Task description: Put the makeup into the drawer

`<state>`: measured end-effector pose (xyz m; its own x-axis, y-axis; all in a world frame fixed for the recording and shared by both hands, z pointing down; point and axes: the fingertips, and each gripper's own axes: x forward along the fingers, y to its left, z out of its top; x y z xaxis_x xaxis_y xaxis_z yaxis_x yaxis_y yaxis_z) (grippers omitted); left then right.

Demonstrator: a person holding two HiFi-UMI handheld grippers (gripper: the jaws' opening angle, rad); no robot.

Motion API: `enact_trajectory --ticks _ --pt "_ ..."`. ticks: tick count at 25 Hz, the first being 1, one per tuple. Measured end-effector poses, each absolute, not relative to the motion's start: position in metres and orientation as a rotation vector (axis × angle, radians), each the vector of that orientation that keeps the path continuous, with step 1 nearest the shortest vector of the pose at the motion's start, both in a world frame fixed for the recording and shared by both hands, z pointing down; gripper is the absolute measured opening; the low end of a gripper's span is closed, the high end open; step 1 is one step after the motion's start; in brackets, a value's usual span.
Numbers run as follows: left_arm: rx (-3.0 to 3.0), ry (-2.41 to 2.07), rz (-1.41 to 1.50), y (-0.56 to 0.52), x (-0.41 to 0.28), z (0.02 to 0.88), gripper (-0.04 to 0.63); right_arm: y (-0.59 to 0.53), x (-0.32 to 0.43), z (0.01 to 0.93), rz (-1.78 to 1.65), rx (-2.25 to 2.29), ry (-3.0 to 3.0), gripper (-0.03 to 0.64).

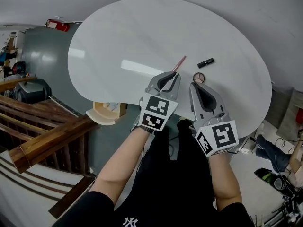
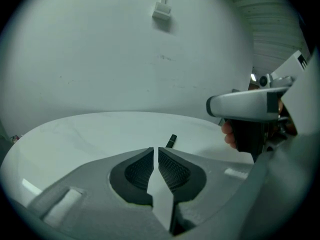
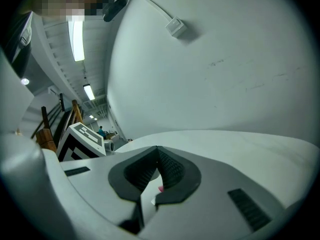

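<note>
Three makeup items lie on the white oval table (image 1: 118,37): a thin pink pencil (image 1: 180,63), a black lipstick tube (image 1: 205,62) and a small round compact (image 1: 199,77). My left gripper (image 1: 171,75) hovers with its tips at the pencil's near end. Its jaws are shut, and its own view (image 2: 155,150) shows nothing between them, only the black tube (image 2: 171,140) beyond. My right gripper (image 1: 194,85) is just short of the compact, also shut (image 3: 157,149). A pink speck (image 3: 161,188) shows below its pads. No drawer is plainly in view.
A light wooden box-like piece (image 1: 106,112) sits below the table's near-left edge. Wooden stair rails (image 1: 42,136) run at the left. A plain white wall (image 2: 125,49) stands behind the table. The right gripper's body (image 2: 245,106) shows in the left gripper view.
</note>
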<state>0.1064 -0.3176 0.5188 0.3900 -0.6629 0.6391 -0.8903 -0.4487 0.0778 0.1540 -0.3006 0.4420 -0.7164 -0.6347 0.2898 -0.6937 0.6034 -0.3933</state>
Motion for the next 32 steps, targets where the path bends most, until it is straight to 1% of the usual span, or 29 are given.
enact_trajectory --ticks 3,7,10,19,26,32 --pt "2.227 -1.327 0.810 -0.323 0.102 0.537 0.015 -0.304 0.153 0.452 0.764 1.131 -2.698 0.015" --pt "2.227 -1.317 0.889 -0.337 0.100 0.558 0.051 -0.314 0.155 0.468 0.774 1.137 -2.689 0.015" --pt "2.224 -1.307 0.924 -0.340 0.098 0.565 0.057 -0.317 0.153 0.474 0.783 1.141 -2.678 0.015" --pt "2.172 -1.279 0.996 -0.349 0.095 0.599 0.057 -0.331 0.155 0.499 0.811 1.145 -2.644 0.015" --pt "2.126 -1.228 1.103 -0.353 0.094 0.614 0.057 -0.335 0.151 0.503 0.780 1.125 -2.644 0.015" --pt "2.097 -1.209 1.130 -0.353 0.097 0.626 0.057 -0.340 0.157 0.509 0.794 1.132 -2.639 0.015"
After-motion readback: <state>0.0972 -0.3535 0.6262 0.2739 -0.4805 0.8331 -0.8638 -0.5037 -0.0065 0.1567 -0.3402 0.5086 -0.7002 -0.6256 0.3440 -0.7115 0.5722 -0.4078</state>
